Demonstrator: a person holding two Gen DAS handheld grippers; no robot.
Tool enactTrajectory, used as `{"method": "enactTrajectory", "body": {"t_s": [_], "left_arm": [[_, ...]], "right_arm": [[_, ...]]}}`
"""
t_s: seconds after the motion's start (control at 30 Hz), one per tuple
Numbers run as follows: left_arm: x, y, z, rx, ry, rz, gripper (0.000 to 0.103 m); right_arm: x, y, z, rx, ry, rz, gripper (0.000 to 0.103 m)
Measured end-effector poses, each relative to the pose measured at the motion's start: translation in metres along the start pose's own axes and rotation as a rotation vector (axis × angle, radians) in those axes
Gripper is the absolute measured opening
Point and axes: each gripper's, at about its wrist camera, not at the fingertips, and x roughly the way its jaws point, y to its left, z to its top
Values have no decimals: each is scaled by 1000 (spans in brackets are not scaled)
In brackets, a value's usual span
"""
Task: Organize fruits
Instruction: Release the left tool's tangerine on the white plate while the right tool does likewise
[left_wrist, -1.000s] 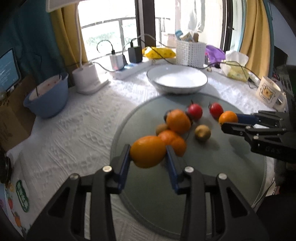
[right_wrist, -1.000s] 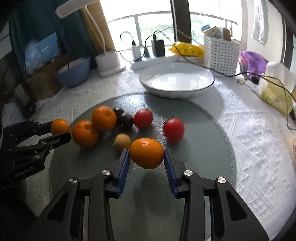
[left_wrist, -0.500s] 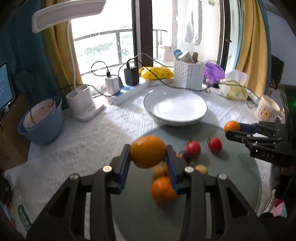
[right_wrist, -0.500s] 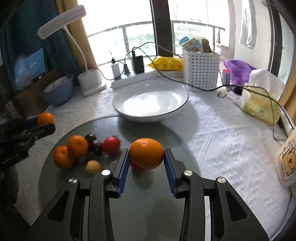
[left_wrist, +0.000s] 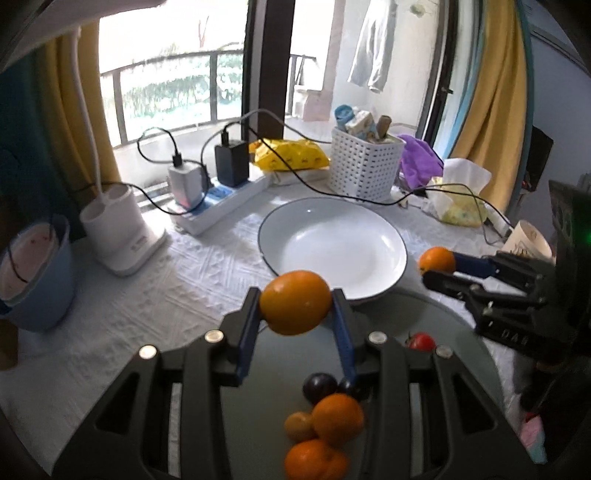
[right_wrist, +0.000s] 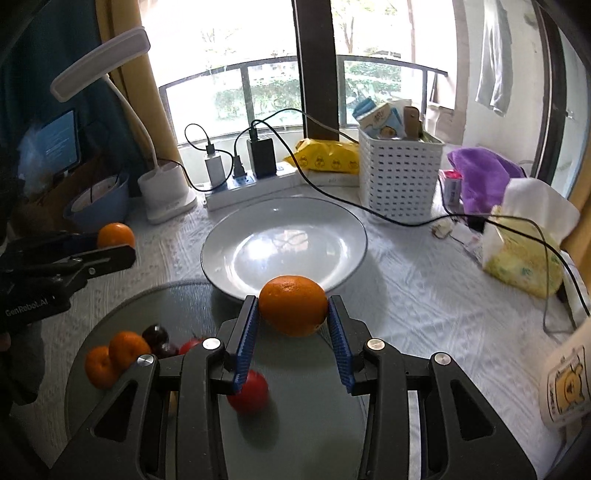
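A white textured cloth covers the bench (right_wrist: 424, 295). On it sit a round grey glass disc (right_wrist: 314, 424) nearest, a white plate (right_wrist: 284, 243) just beyond, then a power strip (right_wrist: 251, 188), white basket (right_wrist: 400, 177), lamp base (right_wrist: 166, 192) and blue bowl (right_wrist: 98, 206) far left.

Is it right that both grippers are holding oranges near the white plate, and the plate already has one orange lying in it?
Not quite. Both wrist views show the white plate holding nothing. The left gripper and right gripper each clamp an orange near it.
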Motion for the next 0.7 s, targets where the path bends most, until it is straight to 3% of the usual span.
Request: {"method": "enactTrajectory", "body": {"t_s": [0.7], "left_arm": [[64, -4, 33, -25, 105, -36, 39]], "right_arm": [[47, -19, 22, 13, 53, -8, 40]]}}
